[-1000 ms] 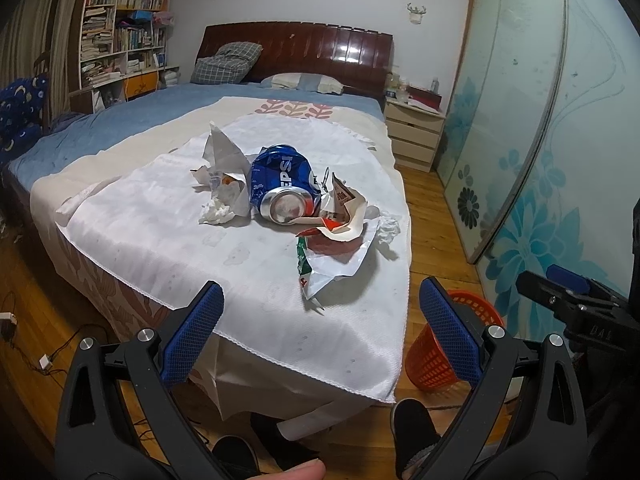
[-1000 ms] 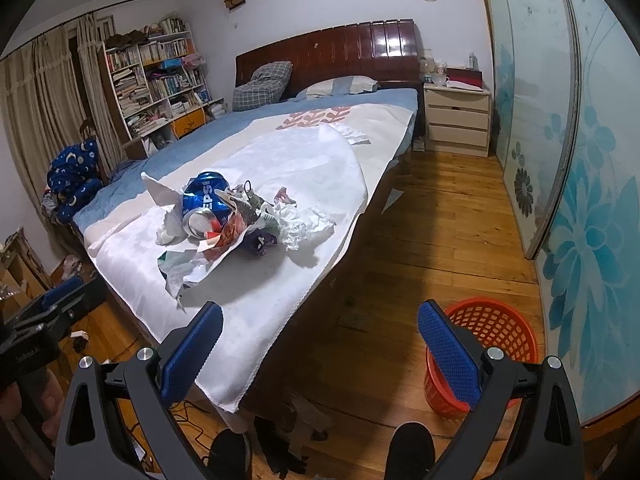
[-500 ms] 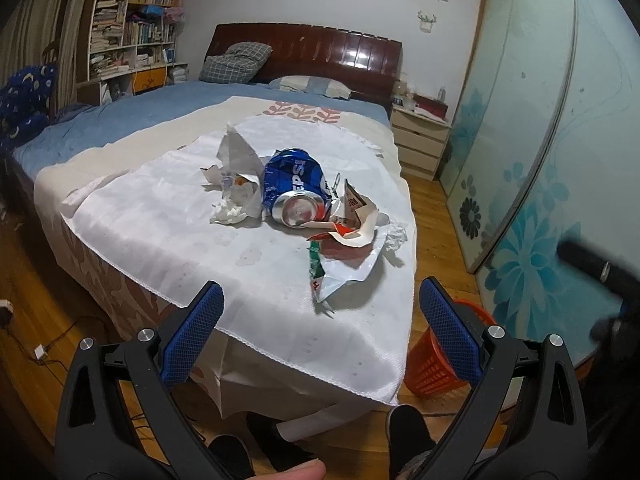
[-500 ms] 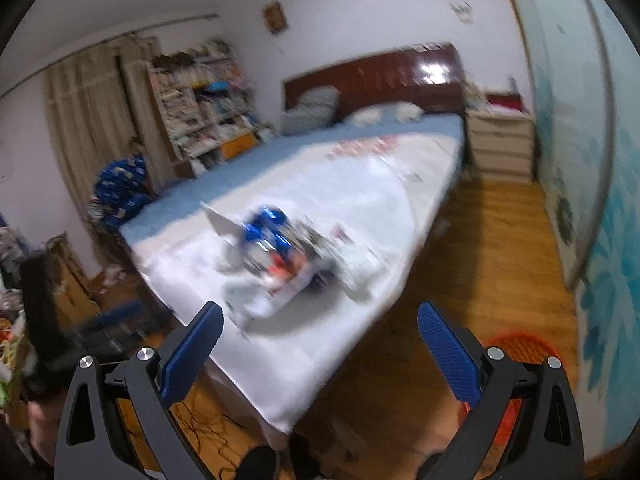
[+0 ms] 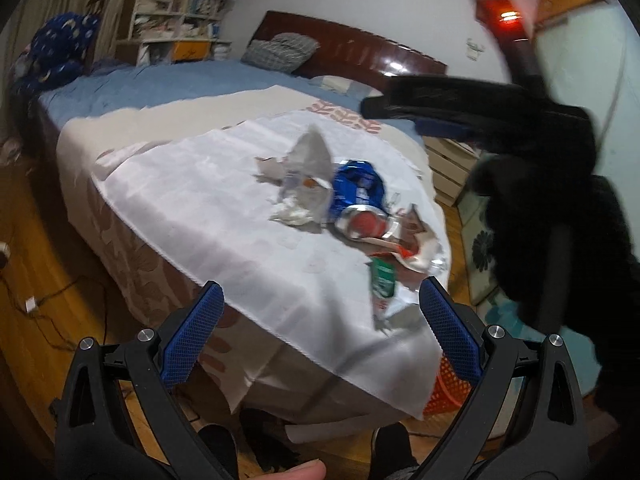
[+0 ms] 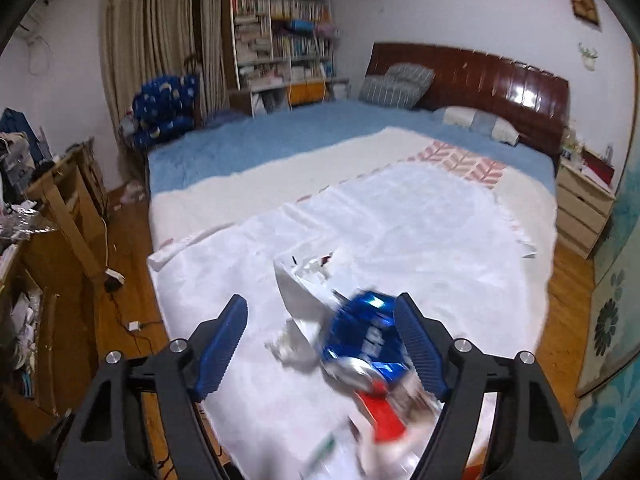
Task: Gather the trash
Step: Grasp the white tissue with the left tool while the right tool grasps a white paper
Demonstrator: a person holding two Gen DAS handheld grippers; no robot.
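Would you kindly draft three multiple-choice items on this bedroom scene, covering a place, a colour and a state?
1. Where does the crushed metal drink can lie?
A. on the white cloth on the bed
B. on the wooden floor
C. on the bookshelf

2. What colour is the mesh plastic basket beside the bed?
A. green
B. orange-red
C. black

3. How does the left gripper stand?
A. shut on the can
B. shut on paper
C. open, holding nothing

Answers: 1 A, the can sits among paper scraps on the white cloth. 2 B, its orange-red mesh shows below the cloth's corner. 3 C, its fingers stand apart with nothing between.

Motion blurs the crushed can (image 6: 366, 340) — orange basket (image 5: 450, 386) mostly hidden behind cloth.
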